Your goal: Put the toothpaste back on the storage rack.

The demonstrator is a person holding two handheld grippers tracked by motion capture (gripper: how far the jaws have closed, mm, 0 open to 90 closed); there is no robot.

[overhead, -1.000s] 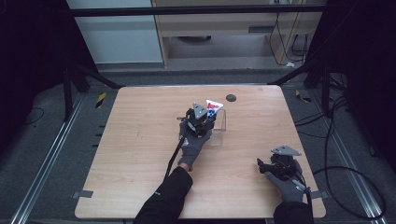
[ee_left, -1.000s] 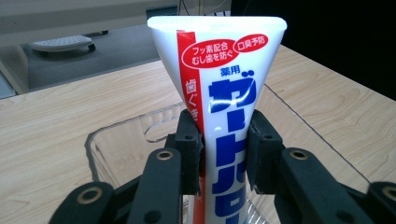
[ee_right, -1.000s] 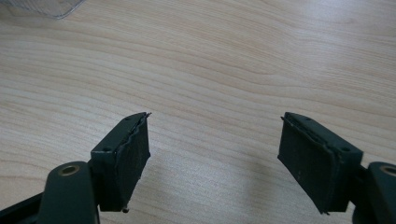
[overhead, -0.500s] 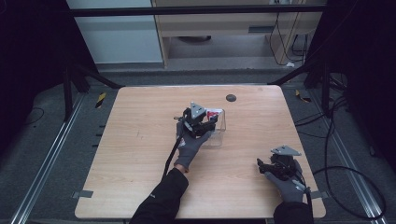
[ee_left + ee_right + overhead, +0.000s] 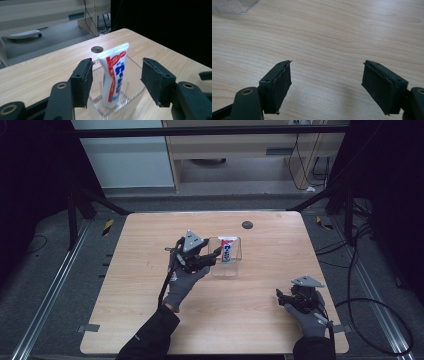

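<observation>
Now the left hand-held gripper [image 5: 116,82] has just been opening; its jaws stand spread either side of the tube [image 5: 113,75], apparently clear of it. It stands tilted in a clear cup [image 5: 227,265] mid-table [image 5: 280,245]. Right hand-held gripper [image 5: 327,85] spread, empty, near the table's right front corner.

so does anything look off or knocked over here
Nothing stands out. The tube stands in the clear cup, leaning a little against its wall, which looks normal for it. The cup is upright on the table, nothing spilled or damaged.
</observation>
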